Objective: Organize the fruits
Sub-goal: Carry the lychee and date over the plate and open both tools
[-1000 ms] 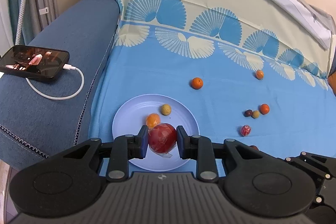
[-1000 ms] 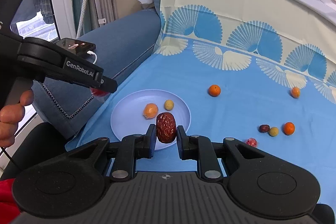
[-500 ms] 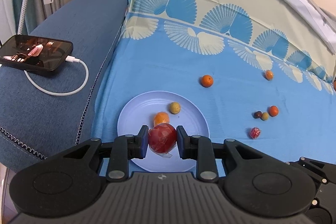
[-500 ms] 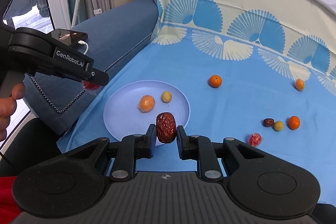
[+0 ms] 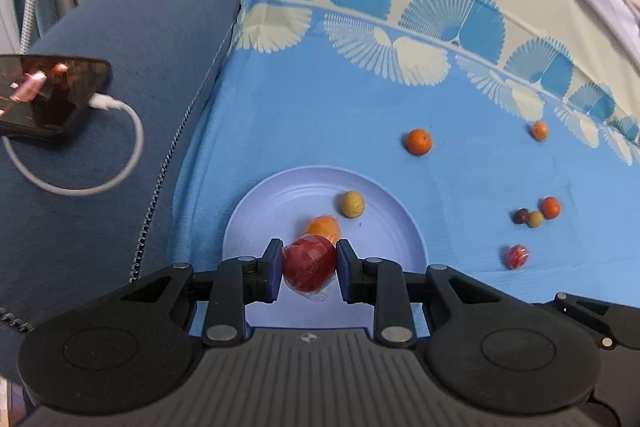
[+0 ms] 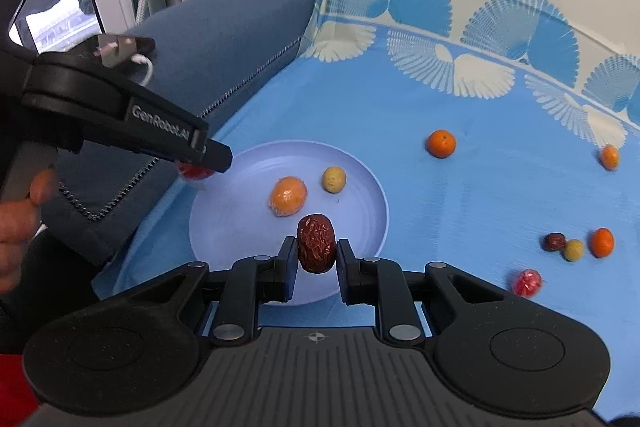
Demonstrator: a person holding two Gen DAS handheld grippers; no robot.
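A pale blue plate (image 5: 392, 227) (image 6: 224, 227) lies on the blue cloth. It holds an orange fruit (image 5: 323, 227) (image 6: 287, 195) and a small yellow-green fruit (image 5: 352, 203) (image 6: 334, 179). My left gripper (image 5: 309, 262) is shut on a wrapped red fruit (image 5: 308, 261) above the plate's near part; it also shows in the right wrist view (image 6: 196, 171) at the plate's left rim. My right gripper (image 6: 317, 255) is shut on a wrinkled red date (image 6: 316, 243) above the plate's near rim.
Loose fruits lie on the cloth to the right: an orange (image 5: 418, 142) (image 6: 440, 143), a second small orange (image 5: 539, 130), a cluster of dark, yellow and orange fruits (image 5: 535, 218) (image 6: 574, 250), and a wrapped red one (image 5: 517, 256) (image 6: 528, 283). A phone (image 5: 48, 99) with cable lies on the sofa arm.
Both grippers have moved forward and closer to the plate, each still holding its fruit. The plate and loose fruits have not moved.
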